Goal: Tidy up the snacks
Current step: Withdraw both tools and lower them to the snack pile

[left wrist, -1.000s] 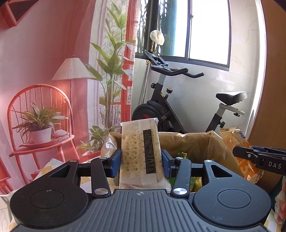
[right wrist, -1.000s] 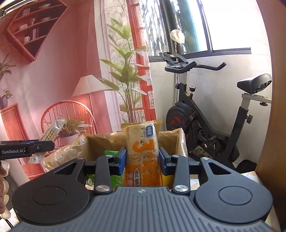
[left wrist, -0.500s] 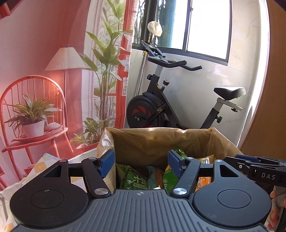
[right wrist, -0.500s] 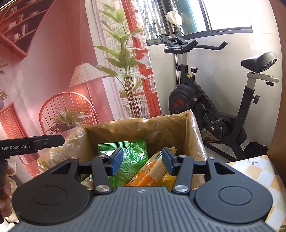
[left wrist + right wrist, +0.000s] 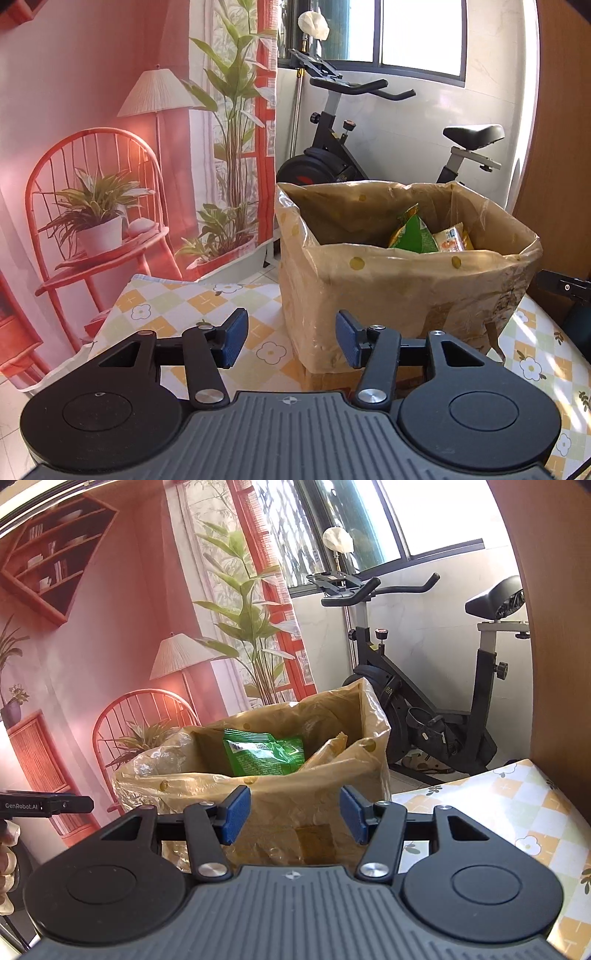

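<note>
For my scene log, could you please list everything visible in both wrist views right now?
Lined box: one, brown with a yellowish plastic liner, on the table.
Green snack bag: one, green, inside the box.
Orange snack packet: one, orange-yellow, inside the box beside the green bag.
Tablecloth: one, yellow-and-white check with flowers, under the box.
Exercise bike: one, black, behind the box by the window.
Backdrop: one, pink, printed with chair, lamp and plants, at left.
Left gripper: one, black with blue pads, jaws open, empty.
Right gripper: one, same, open, empty.
</note>
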Demonstrator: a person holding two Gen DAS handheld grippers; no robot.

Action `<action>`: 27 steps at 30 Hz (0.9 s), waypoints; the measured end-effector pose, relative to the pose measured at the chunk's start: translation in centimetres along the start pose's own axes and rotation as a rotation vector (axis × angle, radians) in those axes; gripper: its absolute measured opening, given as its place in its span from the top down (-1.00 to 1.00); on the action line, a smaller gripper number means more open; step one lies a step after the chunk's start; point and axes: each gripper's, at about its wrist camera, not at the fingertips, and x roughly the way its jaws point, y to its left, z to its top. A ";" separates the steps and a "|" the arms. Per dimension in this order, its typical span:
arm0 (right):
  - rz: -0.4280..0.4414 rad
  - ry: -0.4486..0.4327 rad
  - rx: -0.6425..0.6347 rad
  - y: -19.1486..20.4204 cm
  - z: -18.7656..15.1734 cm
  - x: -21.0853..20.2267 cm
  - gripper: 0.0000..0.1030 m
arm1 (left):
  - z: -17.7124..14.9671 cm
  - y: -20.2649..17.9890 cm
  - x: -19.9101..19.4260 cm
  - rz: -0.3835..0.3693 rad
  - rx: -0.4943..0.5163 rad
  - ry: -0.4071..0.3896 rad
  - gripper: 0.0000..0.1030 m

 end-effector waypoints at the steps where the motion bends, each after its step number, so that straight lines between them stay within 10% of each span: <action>1: -0.011 0.003 0.003 0.0 -0.8 -0.1 -0.08 | -0.6 0.0 0.4 -0.011 -0.003 0.012 -0.05; 27: 0.091 0.399 -0.059 9.2 -11.3 12.5 0.30 | -5.2 8.4 6.3 -0.034 -0.086 0.108 0.23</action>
